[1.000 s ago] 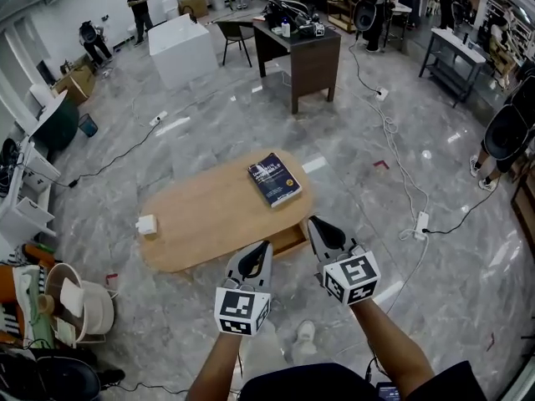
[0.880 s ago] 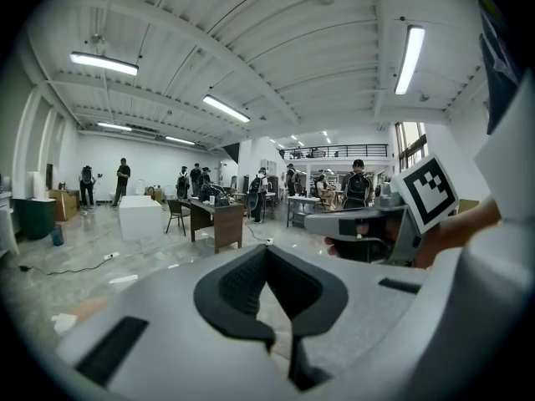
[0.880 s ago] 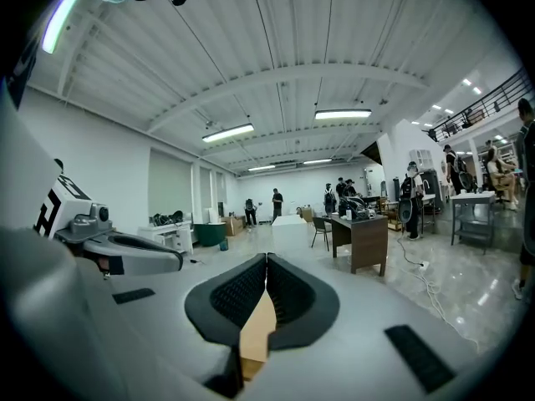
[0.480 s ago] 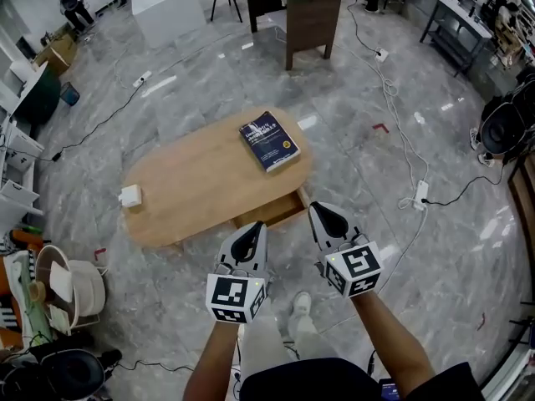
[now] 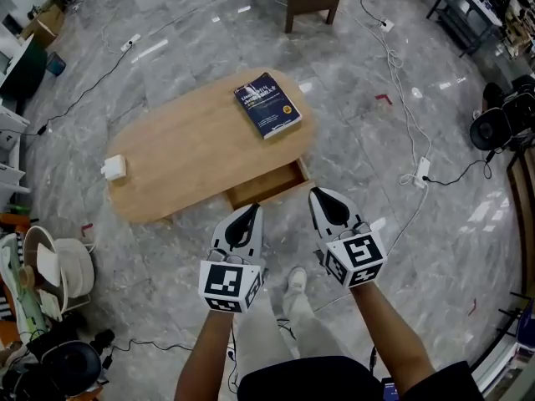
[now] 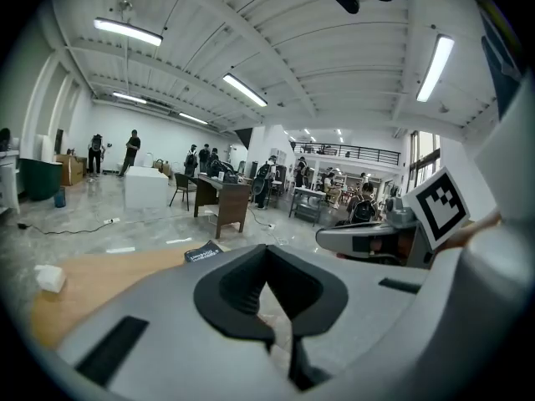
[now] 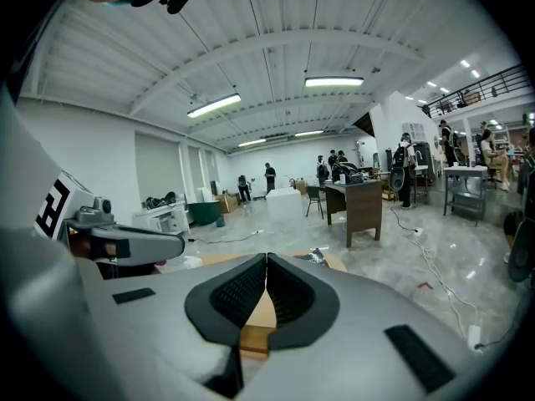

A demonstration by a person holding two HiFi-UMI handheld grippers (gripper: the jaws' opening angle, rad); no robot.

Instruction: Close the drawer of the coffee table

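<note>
both grippers closed and empty, drawer standing open

nearest the camera, the person's forearms (image 5: 380, 332) are seen in the head view, each ending in a gripper with a marker cube (image 5: 226, 286) at its back. the left gripper (image 5: 250, 210) is held with its jaws pressed together. in the left gripper view the dark pads (image 6: 238, 291) meet at the front and nothing is clamped between them. the right gripper (image 5: 318, 193) is closed likewise. in the right gripper view its pads (image 7: 292, 295) are brought together at the tips, and only pale wood beyond is glimpsed through the gap lower down. nothing is gripped by either one. both are pointed toward the table, side by side and apart from each other, over the grey marble floor (image 5: 368, 140). a pale shoe (image 5: 296, 279) is seen below, between them.

just beyond the tips, the drawer (image 5: 266, 186) is found pulled out from the near long side of the coffee table (image 5: 192, 149), its wooden inside laid open. the right gripper's tip is shown close by the drawer's right front corner, and the left tip a little short of its front edge. contact cannot be told from these views.

on the oval wooden top, a dark blue book (image 5: 267, 104) is laid near the far right end, behind the drawer. a small white box (image 5: 114, 168) is set at the left end, well apart from the book.

farther off, a white power strip (image 5: 422, 170) with cables is laid on the floor to the right. a dark desk (image 7: 361, 207) is seen beyond the table, and people (image 7: 269, 176) are seen standing deep in the hall.
</note>
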